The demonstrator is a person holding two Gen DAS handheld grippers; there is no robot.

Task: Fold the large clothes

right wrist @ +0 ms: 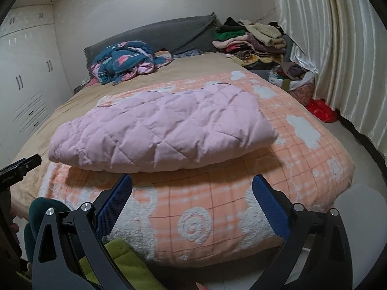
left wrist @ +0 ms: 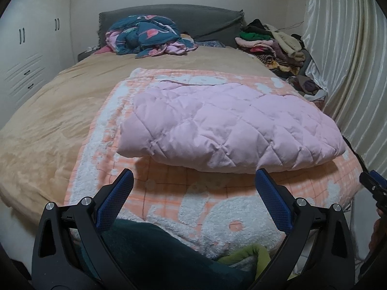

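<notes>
So the whole setup is a big bed (left wrist: 48,111) with a tan cover, and basically everything hangs off that bed: a grey headboard (left wrist: 193,21) at its far end, white wardrobe doors (left wrist: 29,48) off its left side, and a shiny cream curtain (left wrist: 350,60) running down its right side. On the near half of the bed there's an orange and white fleecy blanket (left wrist: 217,193) spread flat, and the pink quilted coat (left wrist: 229,125) is lying on top of that, already folded into a puffy rectangle. Up by the headboard sits a crumpled teal and pink duvet (left wrist: 147,36), and in the bed's far right corner a messy clothes pile (left wrist: 273,43). The left gripper (left wrist: 193,181) hovers just short of the coat's near edge with its blue-padded fingers spread wide and nothing between them, and the right gripper (right wrist: 192,183) is the same deal, wide apart and empty. At the bed's near edge there's some dark teal and lime green fabric (left wrist: 246,253), maybe more clothing, hard to say with the fisheye. Only the right wrist view shows the floor beside the bed, with a red bag (right wrist: 321,110) and a stuffed bag of clothes (right wrist: 295,77) by the curtain.
</notes>
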